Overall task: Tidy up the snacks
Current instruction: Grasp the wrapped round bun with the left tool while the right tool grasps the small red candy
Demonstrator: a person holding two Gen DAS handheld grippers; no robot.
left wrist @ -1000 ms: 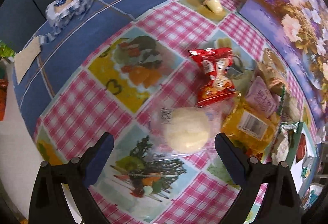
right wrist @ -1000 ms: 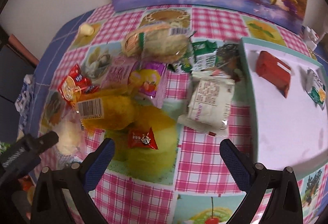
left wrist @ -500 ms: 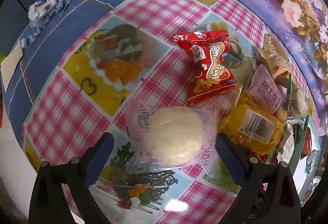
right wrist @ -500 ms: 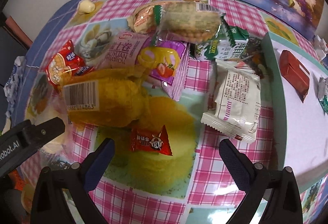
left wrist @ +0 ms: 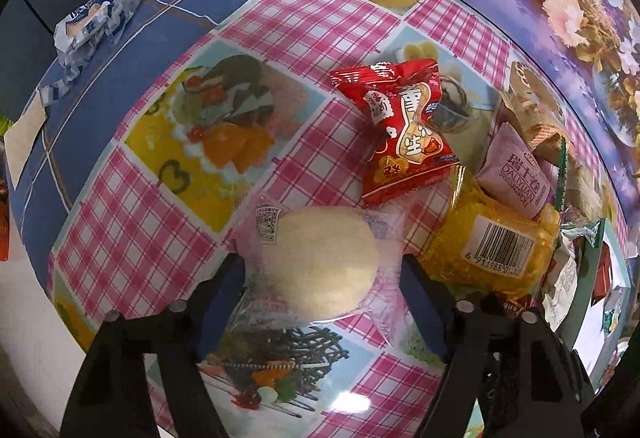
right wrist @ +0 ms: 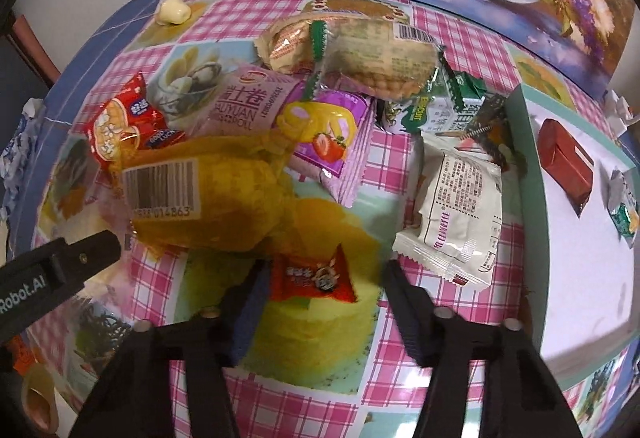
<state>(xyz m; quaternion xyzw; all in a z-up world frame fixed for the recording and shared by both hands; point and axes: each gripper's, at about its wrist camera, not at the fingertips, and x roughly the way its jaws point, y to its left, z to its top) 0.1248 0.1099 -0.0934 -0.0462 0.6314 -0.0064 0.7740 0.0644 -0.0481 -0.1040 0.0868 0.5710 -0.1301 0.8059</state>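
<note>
While both grippers' jaws have just been closing, the left gripper (left wrist: 320, 270) pinches the wrapped bun (left wrist: 320, 262), and the right gripper (right wrist: 324, 278) straddles a small red packet (right wrist: 314, 276) at six o'clock of the pile, contact unclear.

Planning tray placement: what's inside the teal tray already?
Inside the teal tray: a red box and a green-white packet on its white floor. The near-right corner is out of frame.

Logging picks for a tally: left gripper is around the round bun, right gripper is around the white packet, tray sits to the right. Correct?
One slip: the right gripper brackets the small red packet, not the white packet, as the right wrist view shows. The left gripper is around the bun; the tray is right.
</note>
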